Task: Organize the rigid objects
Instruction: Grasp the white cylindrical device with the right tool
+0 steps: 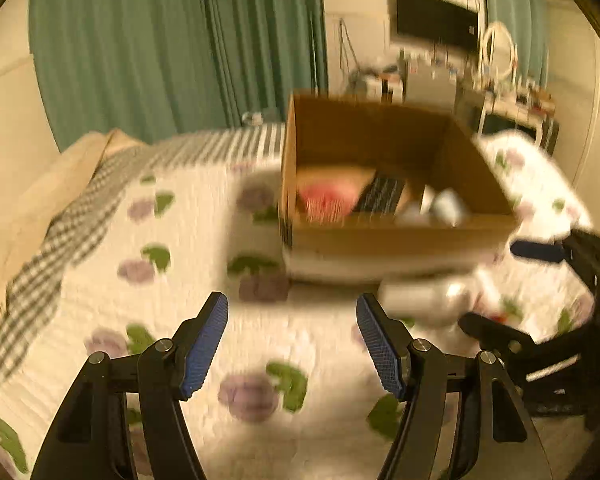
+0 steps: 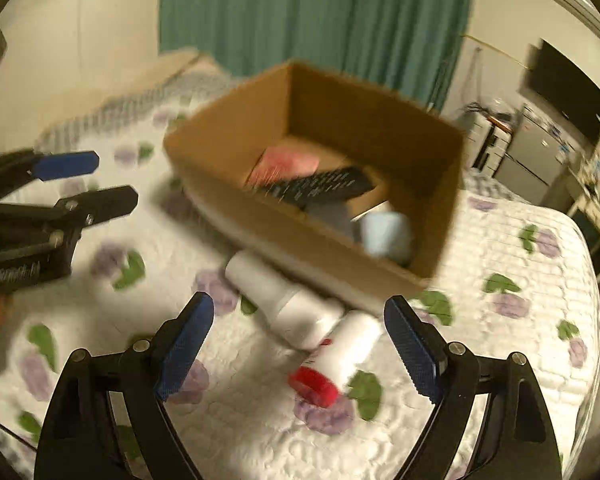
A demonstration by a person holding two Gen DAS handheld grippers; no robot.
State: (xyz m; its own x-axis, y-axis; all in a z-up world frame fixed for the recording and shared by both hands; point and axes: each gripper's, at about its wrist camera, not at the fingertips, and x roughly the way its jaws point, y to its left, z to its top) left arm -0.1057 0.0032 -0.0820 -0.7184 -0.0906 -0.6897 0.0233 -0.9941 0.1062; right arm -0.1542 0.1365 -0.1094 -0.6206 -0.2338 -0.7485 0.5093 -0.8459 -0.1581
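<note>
A brown cardboard box [image 2: 260, 136] stands on the flowered bedspread; it also shows in the left wrist view [image 1: 400, 240]. Inside lie a pink object [image 2: 288, 162], a black remote [image 2: 320, 188] and a pale blue cup [image 2: 386, 236]. In front of the box lie a white bottle [image 2: 280, 296] and a white bottle with a red cap [image 2: 340, 360]. My right gripper [image 2: 300, 348] is open, just above and in front of the two bottles. My left gripper [image 1: 292, 340] is open and empty over the bedspread, left of the box front. The white bottle [image 1: 420, 300] is blurred in the left wrist view.
The bed [image 1: 180, 240] has a checked blanket [image 1: 80, 220] and a pillow at the far left. Green curtains [image 2: 320, 12] hang behind. A cluttered shelf and dark screen [image 1: 436, 20] stand at the right. The left gripper shows at the left edge of the right wrist view [image 2: 60, 188].
</note>
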